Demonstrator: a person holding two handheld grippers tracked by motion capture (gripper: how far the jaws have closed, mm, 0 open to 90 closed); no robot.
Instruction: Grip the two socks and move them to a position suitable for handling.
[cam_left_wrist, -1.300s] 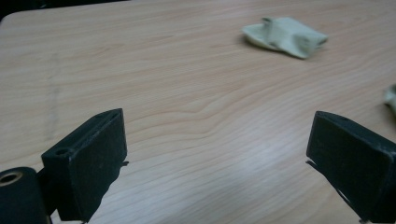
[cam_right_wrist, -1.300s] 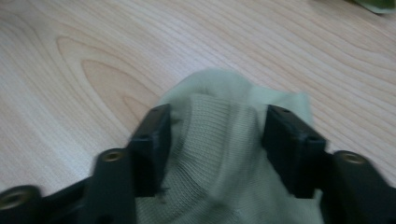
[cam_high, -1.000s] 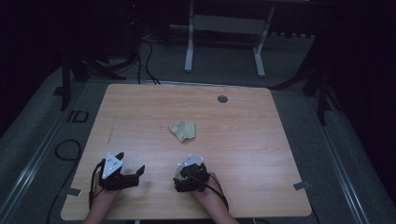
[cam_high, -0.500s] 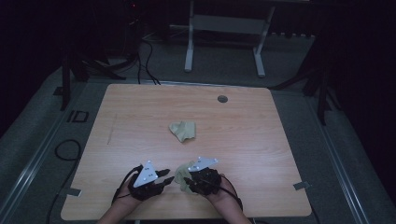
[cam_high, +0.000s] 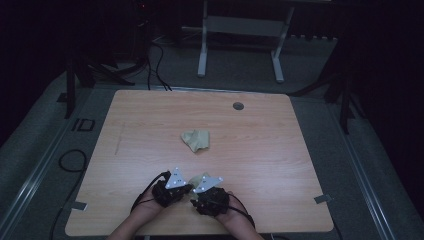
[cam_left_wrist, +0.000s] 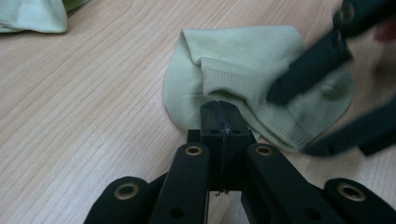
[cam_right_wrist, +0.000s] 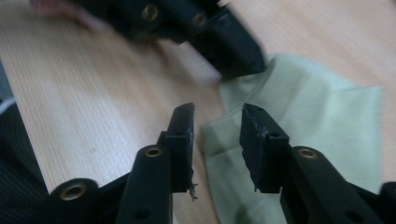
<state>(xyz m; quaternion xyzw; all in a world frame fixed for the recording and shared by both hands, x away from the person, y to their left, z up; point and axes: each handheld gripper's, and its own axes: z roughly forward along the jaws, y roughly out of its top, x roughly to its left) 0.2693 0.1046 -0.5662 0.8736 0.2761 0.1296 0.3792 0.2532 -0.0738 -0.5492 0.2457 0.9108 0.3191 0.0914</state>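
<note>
Both grippers have closed in on each other since 0.5 s ago, now meeting near the bench's (cam_high: 150, 125) front edge. Left gripper (cam_left_wrist: 218, 108): jaws pressed together, tips at the near sock's (cam_left_wrist: 243, 70) cuff edge; can't tell if fabric is pinched. Right gripper (cam_right_wrist: 217, 123): jaws apart over that sock's ribbed cuff. A 2nd sock (cam_high: 197, 139) lies mid-bench, well apart.

Table (cam_high: 280, 165): light wood-grain top, rounded corners.
Second sock (cam_high: 196, 139): pale green, crumpled at the table's centre.
Grommet (cam_high: 238, 106): grey disc near the far edge.
Floor cables (cam_high: 150, 55): black, beyond the table.
</note>
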